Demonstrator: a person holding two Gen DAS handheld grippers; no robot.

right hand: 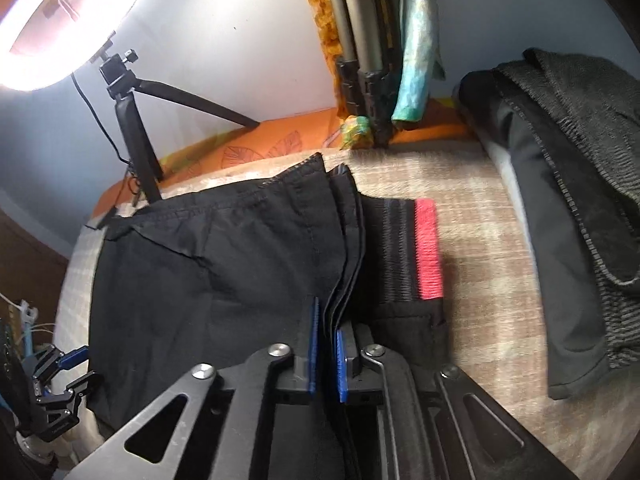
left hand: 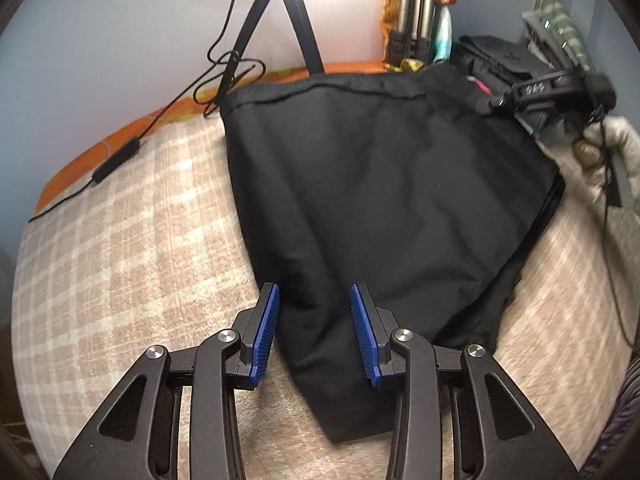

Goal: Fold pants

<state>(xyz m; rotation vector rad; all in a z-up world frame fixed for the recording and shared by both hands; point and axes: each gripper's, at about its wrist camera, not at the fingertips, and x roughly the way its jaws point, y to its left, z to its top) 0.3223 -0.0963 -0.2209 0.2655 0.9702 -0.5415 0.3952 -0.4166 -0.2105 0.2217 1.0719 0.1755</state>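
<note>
The pants [left hand: 384,200] are black, already doubled over into a thick, roughly wedge-shaped bundle lying on the checked beige blanket [left hand: 120,248] that covers the bed. From my left side the bundle is broad at its far end, where a stitched seam runs along the edge, and narrows to a blunt corner close to me, so its long axis runs away from me toward the wall. The top layer is fairly smooth, with a few soft creases. From my right side I see the stacked edges of several layers fanned one over another, and beside them a ribbed black band with a red stripe [right hand: 428,256] lying flat on the blanket. My right gripper [right hand: 325,354] is pinched nearly closed on those stacked edges, the cloth squeezed between its blue pads [right hand: 313,344]. My left gripper [left hand: 316,332] is spread wide and grips nothing; the narrow near corner of the pants lies between its blue pads [left hand: 266,332], and I cannot tell whether they touch the cloth. An orange sheet [left hand: 80,160] shows along the far edge of the bed. A black tripod [right hand: 136,136] stands at that edge under a bright ring light [right hand: 60,20], its cable [left hand: 120,152] trailing across the bed. To the right a pile of dark folded clothes [right hand: 568,184] rests near the wall
</note>
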